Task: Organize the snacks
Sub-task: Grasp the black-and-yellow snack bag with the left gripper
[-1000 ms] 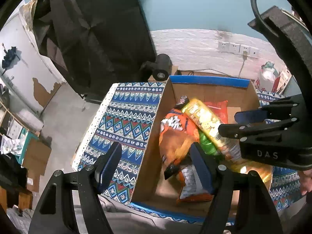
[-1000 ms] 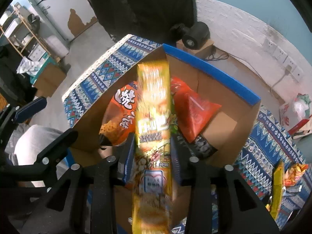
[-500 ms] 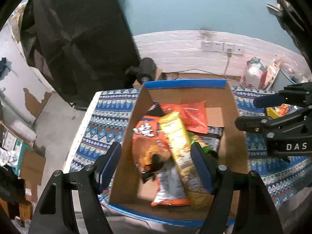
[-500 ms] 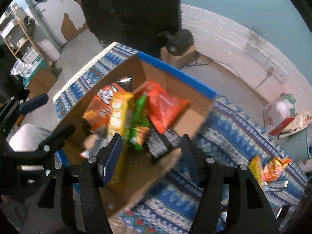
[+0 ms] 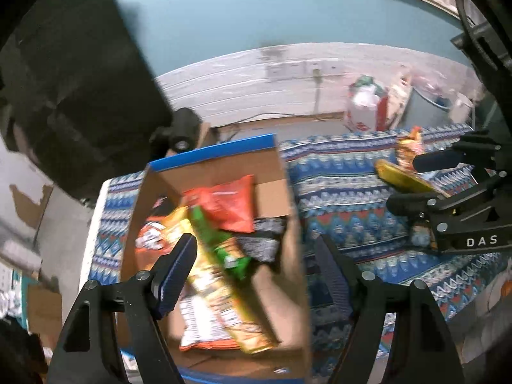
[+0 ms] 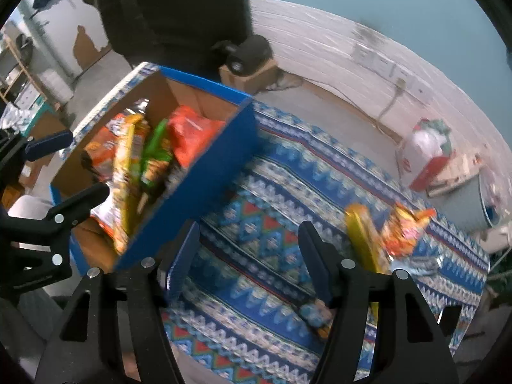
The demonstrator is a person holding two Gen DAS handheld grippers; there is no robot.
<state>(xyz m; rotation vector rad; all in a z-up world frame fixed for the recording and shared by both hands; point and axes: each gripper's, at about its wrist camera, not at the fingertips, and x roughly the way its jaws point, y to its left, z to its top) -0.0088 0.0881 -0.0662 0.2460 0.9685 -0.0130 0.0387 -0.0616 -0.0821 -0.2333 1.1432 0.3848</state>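
Observation:
A cardboard box (image 5: 217,172) with blue outer walls (image 6: 204,172) stands on the patterned tablecloth (image 5: 345,204). In it lie a long yellow pack (image 5: 224,294), a green pack (image 5: 217,243), a red bag (image 5: 230,204) and an orange bag (image 5: 153,240). My left gripper (image 5: 256,268) hovers over the box's near right part, its jaws opening, nothing between them. My right gripper (image 6: 249,256) hangs over the bare cloth (image 6: 256,217) right of the box, jaws opening and empty. Further right on the cloth lie a yellow pack (image 6: 361,233) and an orange bag (image 6: 403,230).
A small wrapped snack (image 6: 315,316) lies on the cloth beneath my right gripper's right finger. Beyond the table, a black round device (image 5: 182,131) sits on a small carton and a white and red bag (image 5: 364,108) leans at the wall. Dark fabric (image 5: 80,96) hangs at the back left.
My right gripper let go of the long yellow pack, which now lies in the box, then opened and swung right over the cloth. My left gripper also moved right.

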